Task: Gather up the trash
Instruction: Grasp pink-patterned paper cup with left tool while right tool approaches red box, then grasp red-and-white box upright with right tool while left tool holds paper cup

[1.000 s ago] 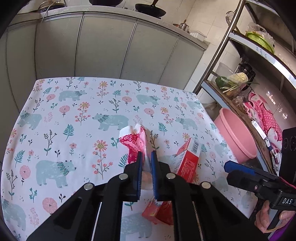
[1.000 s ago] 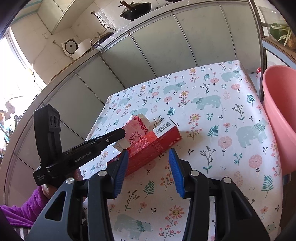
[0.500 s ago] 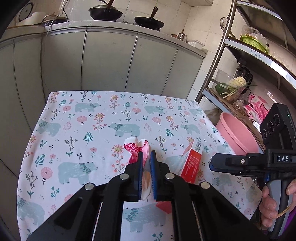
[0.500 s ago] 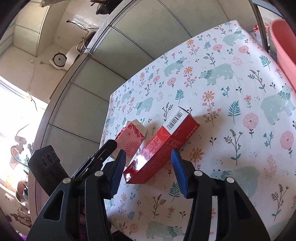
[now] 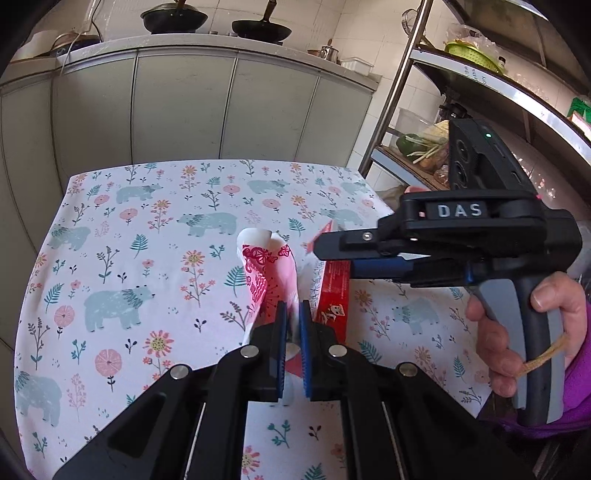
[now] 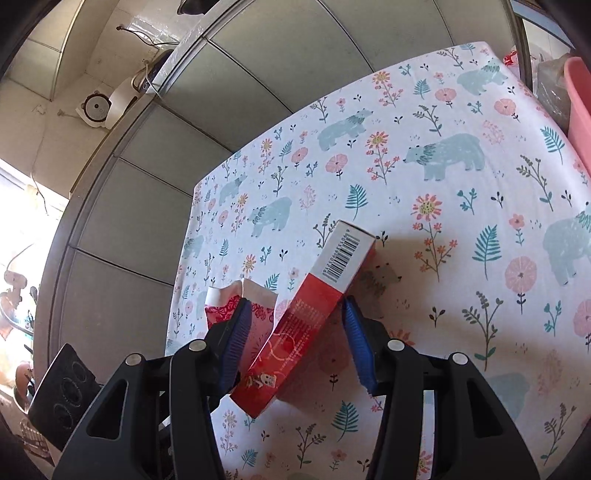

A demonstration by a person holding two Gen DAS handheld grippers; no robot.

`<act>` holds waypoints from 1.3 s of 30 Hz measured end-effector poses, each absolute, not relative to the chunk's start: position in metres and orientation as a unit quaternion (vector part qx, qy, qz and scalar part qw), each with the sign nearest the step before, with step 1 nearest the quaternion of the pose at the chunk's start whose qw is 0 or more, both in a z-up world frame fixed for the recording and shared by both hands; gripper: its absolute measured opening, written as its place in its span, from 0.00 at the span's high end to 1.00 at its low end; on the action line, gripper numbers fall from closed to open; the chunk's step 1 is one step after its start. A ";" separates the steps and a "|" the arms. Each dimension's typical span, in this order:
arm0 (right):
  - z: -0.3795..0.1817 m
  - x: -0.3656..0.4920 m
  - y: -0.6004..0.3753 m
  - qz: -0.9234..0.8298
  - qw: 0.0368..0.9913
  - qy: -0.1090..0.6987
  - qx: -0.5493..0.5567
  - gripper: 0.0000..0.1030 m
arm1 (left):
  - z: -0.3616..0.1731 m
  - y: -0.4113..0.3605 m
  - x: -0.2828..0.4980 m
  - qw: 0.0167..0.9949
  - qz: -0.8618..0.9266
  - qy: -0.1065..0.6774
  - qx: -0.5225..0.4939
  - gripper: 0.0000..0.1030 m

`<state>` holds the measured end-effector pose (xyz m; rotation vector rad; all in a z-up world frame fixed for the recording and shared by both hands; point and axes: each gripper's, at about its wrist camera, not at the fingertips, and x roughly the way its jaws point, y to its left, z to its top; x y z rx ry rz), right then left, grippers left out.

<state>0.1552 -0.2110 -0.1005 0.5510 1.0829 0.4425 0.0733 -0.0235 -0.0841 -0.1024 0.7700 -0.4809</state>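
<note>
**On the table: two trash items, two grippers**

On the far left of the right wrist view, one round white appliance (image 6: 96, 110) sits on the kitchen counter. In the left wrist view, two black pans (image 5: 174, 17) stand on the far counter above the grey cabinet doors (image 5: 184, 110).

One table with a bear-and-flower cloth (image 5: 122, 258) fills the middle of both views. It carries two pieces of trash:

1. One pink-and-white paper wrapper (image 5: 269, 273), printed with red flowers, to the left. The left gripper (image 5: 291, 317) has its blue pads pressed together on the near end of this wrapper, pinching it. The wrapper's far end points up and away from the pads.
2. One red carton (image 6: 317, 314) with a barcode on its white far end, just right of the wrapper. It stands tilted, near end down. Whether it touches the wrapper cannot be told.

The right gripper (image 6: 295, 332) is spread wide, one blue pad on each side of the carton. Its right pad lies at the carton's edge; its left pad stands clear of it, in front of the wrapper.

To the right, one hand (image 5: 524, 332) grasps the right gripper's handle. One metal rack (image 5: 424, 74) with vegetables stands at the far right, and one pink basin (image 6: 580, 103) lies beside the table's right edge.
</note>
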 end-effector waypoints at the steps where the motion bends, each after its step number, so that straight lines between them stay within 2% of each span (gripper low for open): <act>1: -0.102 0.156 -0.210 0.204 0.799 0.506 0.254 0.50 | -0.083 -0.025 0.073 0.898 -0.233 0.371 -0.048 0.94; 10: -0.110 0.152 -0.205 0.206 0.802 0.508 0.238 0.50 | -0.079 -0.007 0.078 0.907 -0.202 0.366 -0.058 0.94; 11: -0.109 0.152 -0.205 0.206 0.803 0.507 0.237 0.51 | -0.079 -0.006 0.078 0.907 -0.201 0.366 -0.059 0.94; 12: -0.109 0.151 -0.205 0.212 0.802 0.505 0.238 0.57 | -0.079 -0.006 0.078 0.907 -0.200 0.366 -0.060 0.94; 16: -0.106 0.147 -0.209 0.220 0.801 0.500 0.244 0.62 | -0.075 -0.003 0.077 0.909 -0.200 0.361 -0.064 0.94; 28: -0.094 0.129 -0.230 0.238 0.811 0.467 0.261 0.71 | -0.057 -0.002 0.067 0.919 -0.198 0.337 -0.061 0.94; 39: -0.069 0.109 -0.248 0.241 0.846 0.418 0.225 0.75 | -0.041 -0.017 0.062 0.924 -0.206 0.318 -0.049 0.94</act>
